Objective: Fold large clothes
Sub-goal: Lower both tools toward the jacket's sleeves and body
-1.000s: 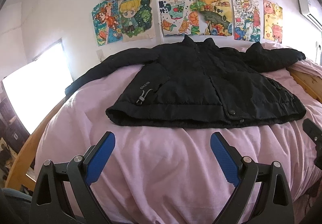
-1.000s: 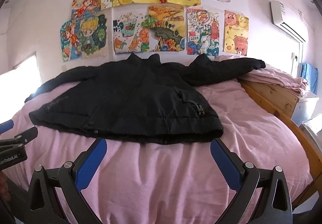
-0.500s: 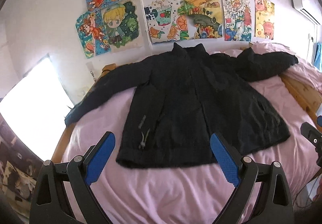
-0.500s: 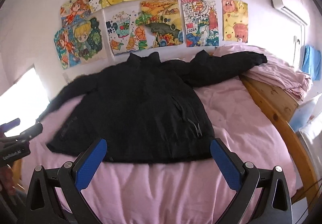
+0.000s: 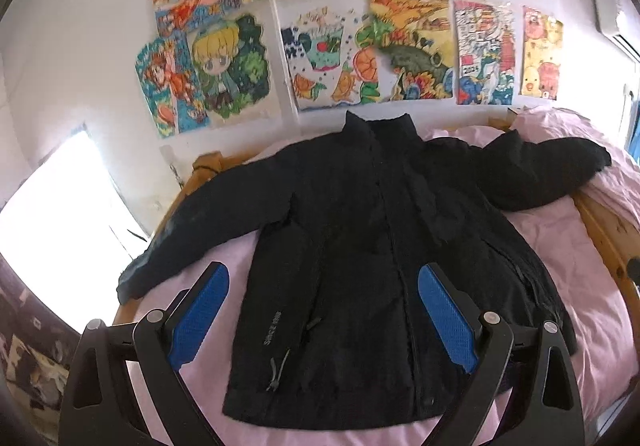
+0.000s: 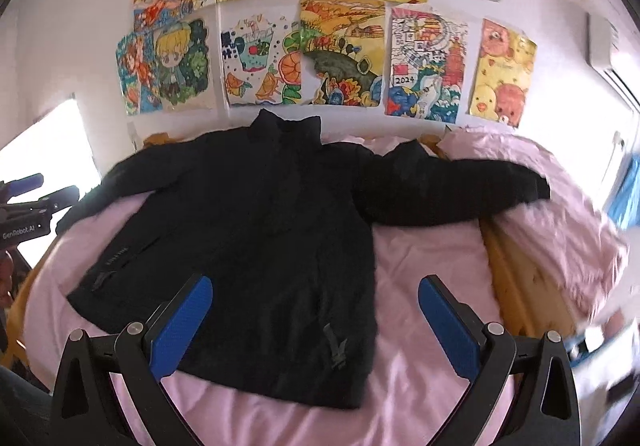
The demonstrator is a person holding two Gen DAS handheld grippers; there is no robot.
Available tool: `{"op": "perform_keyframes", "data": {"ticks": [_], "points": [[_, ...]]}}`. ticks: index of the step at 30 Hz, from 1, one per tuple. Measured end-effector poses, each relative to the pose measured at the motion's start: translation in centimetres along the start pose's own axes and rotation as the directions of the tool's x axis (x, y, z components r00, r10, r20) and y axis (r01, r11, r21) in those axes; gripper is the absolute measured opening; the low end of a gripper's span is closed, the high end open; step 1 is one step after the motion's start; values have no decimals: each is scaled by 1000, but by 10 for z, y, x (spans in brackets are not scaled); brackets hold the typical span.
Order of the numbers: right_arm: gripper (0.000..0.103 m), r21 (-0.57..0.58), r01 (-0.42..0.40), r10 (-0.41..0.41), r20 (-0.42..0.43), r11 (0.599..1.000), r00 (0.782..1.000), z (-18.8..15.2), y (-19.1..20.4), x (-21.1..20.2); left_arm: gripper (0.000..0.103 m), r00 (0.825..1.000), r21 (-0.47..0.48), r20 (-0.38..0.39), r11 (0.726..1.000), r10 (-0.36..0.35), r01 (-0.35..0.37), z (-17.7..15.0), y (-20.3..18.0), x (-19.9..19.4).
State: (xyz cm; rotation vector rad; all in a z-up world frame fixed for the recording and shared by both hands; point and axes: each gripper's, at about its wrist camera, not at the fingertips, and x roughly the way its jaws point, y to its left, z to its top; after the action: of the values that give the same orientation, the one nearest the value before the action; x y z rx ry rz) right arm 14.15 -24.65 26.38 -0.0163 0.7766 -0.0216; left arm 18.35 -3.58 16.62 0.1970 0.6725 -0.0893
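Black jacket [image 5: 360, 266] lies flat, front up, on the pink bed [image 5: 560, 246], both sleeves spread, collar toward the wall of drawings [image 6: 340, 53]. Left tongs [image 5: 320, 314] and right tongs [image 6: 316, 322] both released, empty, above the hem.

We see daylight blowing out the window [image 5: 60, 213] at left. The black jacket [image 5: 360, 266] loses detail in shadow. Fisheye bending curves the edges; the right-wrist view smears at right.
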Motion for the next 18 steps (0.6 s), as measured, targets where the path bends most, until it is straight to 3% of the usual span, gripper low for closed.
{"op": "perform_keyframes", "data": {"ticks": [5,8,15,18], "points": [[103,-63,31,-29,24,998,999,24,-24,25,93,1000,26,-5,999,20,-20,23,-5,41],[103,-34,33,-32,32,999,999,32,-41,52,93,1000,30,5,999,19,-19,30,-9,70],[103,19,87,-89,118,996,989,17,-80,120,93,1000,21,-8,999,-27,28,51,-24,157],[103,74,154,-164,146,985,976,8,-109,151,93,998,40,-33,998,-57,58,54,-38,194]]}}
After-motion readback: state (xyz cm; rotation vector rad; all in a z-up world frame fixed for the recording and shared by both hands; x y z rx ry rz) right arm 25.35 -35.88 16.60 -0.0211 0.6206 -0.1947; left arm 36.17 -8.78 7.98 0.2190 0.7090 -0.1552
